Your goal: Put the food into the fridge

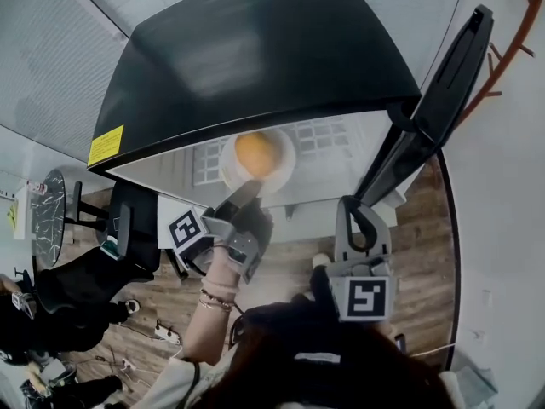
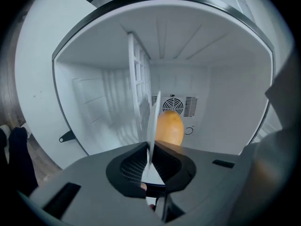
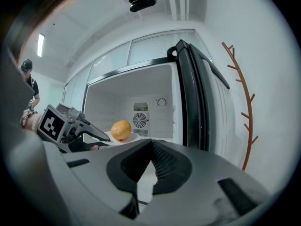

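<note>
A round orange-yellow fruit [image 1: 258, 153] lies on a white plate [image 1: 285, 165] inside the open black fridge [image 1: 255, 49], over its wire shelf [image 1: 328, 135]. My left gripper [image 1: 243, 197] is shut on the plate's near rim. In the left gripper view the plate [image 2: 153, 119] stands edge-on between the jaws, the fruit [image 2: 168, 128] behind it and the fridge's fan grille at the back. My right gripper [image 1: 360, 220] is shut and holds nothing, just below the fridge's opening near the open door [image 1: 447, 92]. The right gripper view shows the fruit [image 3: 121, 129] and my left gripper [image 3: 96, 136].
The fridge door [image 3: 193, 93] stands open on the right. A brown coat rack [image 3: 244, 107] hangs on the wall beyond it. To the left on the wooden floor are a dark round table [image 1: 47, 204], chairs and seated people [image 1: 51, 313]. Cables lie on the floor [image 1: 162, 335].
</note>
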`<state>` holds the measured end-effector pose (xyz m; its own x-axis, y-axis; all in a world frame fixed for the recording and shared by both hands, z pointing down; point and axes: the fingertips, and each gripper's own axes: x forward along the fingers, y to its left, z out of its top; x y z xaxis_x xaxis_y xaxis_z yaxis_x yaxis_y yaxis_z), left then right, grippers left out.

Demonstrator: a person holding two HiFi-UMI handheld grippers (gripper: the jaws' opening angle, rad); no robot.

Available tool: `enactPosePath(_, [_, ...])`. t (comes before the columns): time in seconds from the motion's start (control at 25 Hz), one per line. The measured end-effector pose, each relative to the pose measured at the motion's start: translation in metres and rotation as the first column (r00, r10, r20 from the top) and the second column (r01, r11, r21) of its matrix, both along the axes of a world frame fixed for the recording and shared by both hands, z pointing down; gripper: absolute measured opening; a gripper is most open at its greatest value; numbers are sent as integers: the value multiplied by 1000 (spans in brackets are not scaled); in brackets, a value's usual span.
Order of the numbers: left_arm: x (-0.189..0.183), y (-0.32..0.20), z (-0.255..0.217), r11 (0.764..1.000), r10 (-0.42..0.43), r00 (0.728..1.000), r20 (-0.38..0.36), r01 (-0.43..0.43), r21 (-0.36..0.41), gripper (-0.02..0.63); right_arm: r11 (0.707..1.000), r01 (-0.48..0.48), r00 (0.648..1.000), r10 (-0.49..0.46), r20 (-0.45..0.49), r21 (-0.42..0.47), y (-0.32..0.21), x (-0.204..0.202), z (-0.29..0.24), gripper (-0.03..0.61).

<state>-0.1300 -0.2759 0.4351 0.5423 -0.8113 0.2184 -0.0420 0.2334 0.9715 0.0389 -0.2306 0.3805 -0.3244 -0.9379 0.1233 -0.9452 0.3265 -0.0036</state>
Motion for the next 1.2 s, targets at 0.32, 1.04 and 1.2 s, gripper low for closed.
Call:
enactPosePath(0.32, [-4,-8,3,999,-11,1000,10,11,-32,35,999,-48,999,48,19,-3,-12,21,5,-2])
enactPosePath(1.04, [2,-19,6,997,-5,998,-68,-1,-78,65,999,-53,997,54,48,-13,-23,25,5,-2])
enactPosePath(1.2, [3,-17,7,996,-2,997,-76,-5,-87,67,998,-60,997,60,51,-9,-25,29,5,-2])
